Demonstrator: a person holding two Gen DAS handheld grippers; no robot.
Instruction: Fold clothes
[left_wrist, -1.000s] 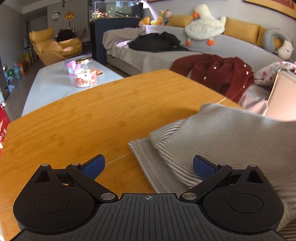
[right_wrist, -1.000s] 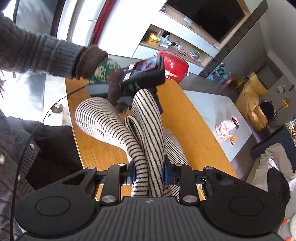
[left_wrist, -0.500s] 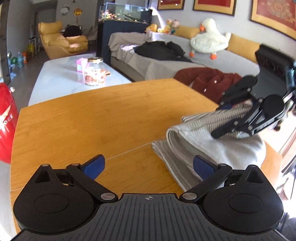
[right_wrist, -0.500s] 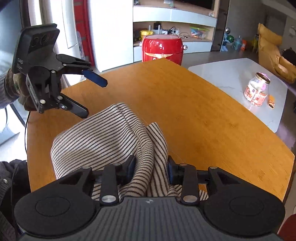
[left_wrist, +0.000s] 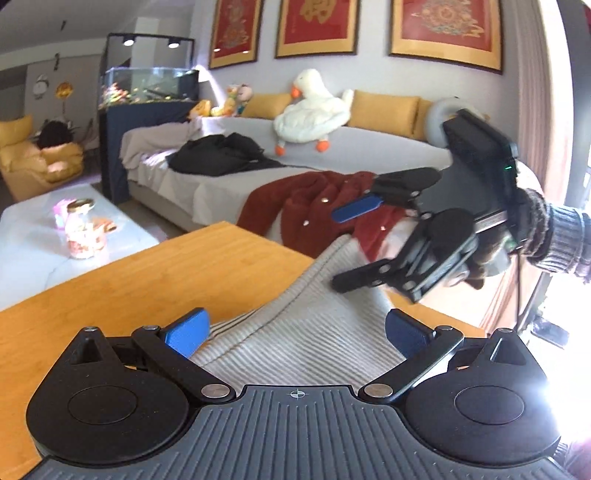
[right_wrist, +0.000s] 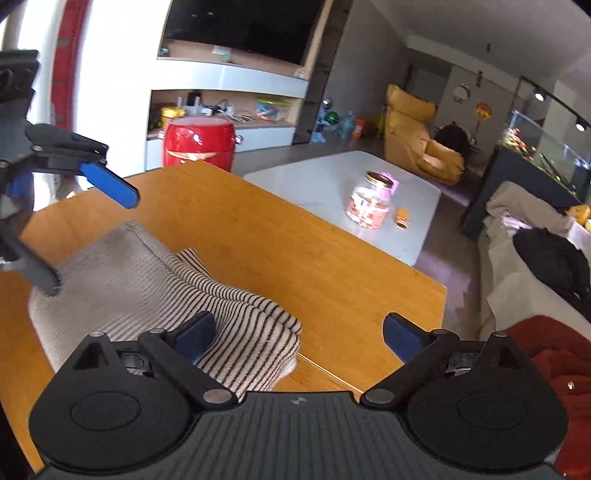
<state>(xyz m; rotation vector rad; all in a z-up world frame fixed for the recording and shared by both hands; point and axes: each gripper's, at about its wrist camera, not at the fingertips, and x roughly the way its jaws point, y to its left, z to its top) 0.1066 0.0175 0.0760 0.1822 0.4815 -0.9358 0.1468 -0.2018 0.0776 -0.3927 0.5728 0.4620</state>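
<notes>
The striped garment (right_wrist: 155, 295) lay folded in a thick, rumpled bundle on the wooden table (right_wrist: 295, 254), lower left of frame. Left gripper (left_wrist: 295, 328) and right gripper (right_wrist: 297, 328) both gaped apart, holding nothing.

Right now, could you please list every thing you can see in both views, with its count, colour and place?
striped knit garment: one, beige with dark stripes, folded on the wooden table
wooden table: one, orange-brown
glass jar: one, clear, gold lid, on the white low table
red drum-shaped pot: one, beyond the wooden table
red coat: one, on the grey sofa
black garment: one, on the sofa
plush duck: one, white
left gripper: open, above the garment
right gripper: open
</notes>
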